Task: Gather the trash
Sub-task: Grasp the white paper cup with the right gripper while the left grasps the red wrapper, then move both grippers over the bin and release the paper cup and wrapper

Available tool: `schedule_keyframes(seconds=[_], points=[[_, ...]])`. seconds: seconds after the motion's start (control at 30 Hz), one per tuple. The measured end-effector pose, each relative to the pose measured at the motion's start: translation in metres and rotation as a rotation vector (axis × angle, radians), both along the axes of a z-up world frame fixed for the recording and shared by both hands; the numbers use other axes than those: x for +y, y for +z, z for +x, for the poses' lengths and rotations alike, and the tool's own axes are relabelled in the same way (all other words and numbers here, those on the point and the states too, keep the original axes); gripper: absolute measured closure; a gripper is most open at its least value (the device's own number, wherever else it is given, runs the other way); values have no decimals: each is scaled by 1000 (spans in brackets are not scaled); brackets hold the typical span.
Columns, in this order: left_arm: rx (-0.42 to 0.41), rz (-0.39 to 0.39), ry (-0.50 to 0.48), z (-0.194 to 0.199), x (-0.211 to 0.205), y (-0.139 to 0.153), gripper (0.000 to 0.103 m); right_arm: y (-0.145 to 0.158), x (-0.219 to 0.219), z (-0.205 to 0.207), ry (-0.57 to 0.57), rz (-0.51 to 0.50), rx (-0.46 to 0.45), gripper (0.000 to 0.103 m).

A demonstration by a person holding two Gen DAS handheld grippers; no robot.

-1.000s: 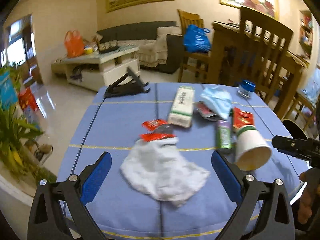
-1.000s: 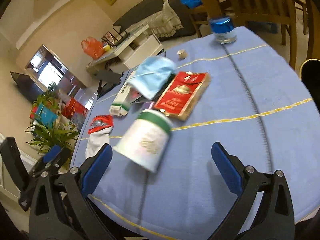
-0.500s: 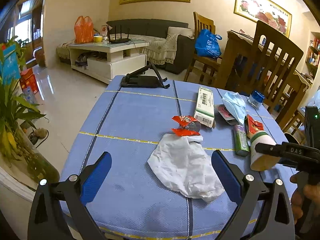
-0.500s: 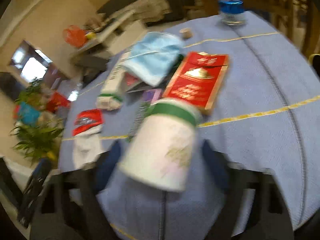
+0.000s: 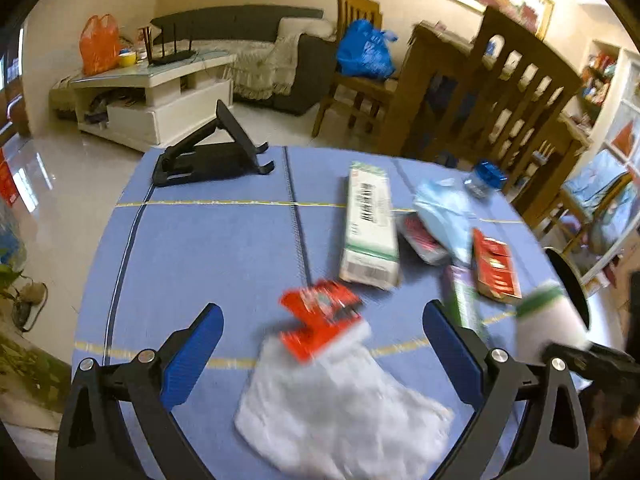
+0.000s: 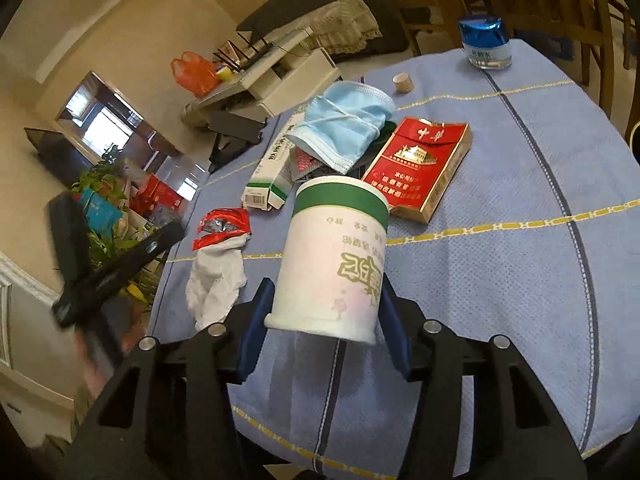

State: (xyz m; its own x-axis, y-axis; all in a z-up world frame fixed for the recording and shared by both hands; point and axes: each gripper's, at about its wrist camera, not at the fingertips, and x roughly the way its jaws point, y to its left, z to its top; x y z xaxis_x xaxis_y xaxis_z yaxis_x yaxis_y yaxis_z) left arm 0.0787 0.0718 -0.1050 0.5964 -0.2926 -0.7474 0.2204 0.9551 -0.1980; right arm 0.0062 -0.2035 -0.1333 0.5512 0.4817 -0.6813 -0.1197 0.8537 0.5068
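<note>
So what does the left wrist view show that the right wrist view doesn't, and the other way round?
Only the left wrist view shows the left gripper with its jaws wide open over the white tissue.

Only the right wrist view shows the right gripper with its jaws, which have just been closing, against the sides of the paper cup, plus a small beige cap.

Both show the red wrapper, face mask, cigarette pack, long white box and blue-lidded jar.

The right gripper [image 6: 326,316] has just been closing, and its blue pads now press the paper cup [image 6: 334,256] (green band at its far end). Beyond the cup lies a red cigarette pack [image 6: 420,168] on the blue tablecloth [image 6: 500,280].
</note>
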Motion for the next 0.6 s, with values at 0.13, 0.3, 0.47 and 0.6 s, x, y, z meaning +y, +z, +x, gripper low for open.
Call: schedule_keyframes(seconds=[0.13, 0.3, 0.47, 0.6], points=[[59, 38, 9, 19, -7, -17, 9, 2, -7, -5, -8, 4, -12, 53], [94, 62, 16, 25, -7, -27, 73, 2, -14, -4, -20, 29, -16, 52], [20, 37, 70, 15, 7, -9, 86, 3, -17, -7, -13, 41, -22, 52], [-13, 7, 112, 11, 17, 4, 87, 3, -21, -7, -22, 52, -30, 52]])
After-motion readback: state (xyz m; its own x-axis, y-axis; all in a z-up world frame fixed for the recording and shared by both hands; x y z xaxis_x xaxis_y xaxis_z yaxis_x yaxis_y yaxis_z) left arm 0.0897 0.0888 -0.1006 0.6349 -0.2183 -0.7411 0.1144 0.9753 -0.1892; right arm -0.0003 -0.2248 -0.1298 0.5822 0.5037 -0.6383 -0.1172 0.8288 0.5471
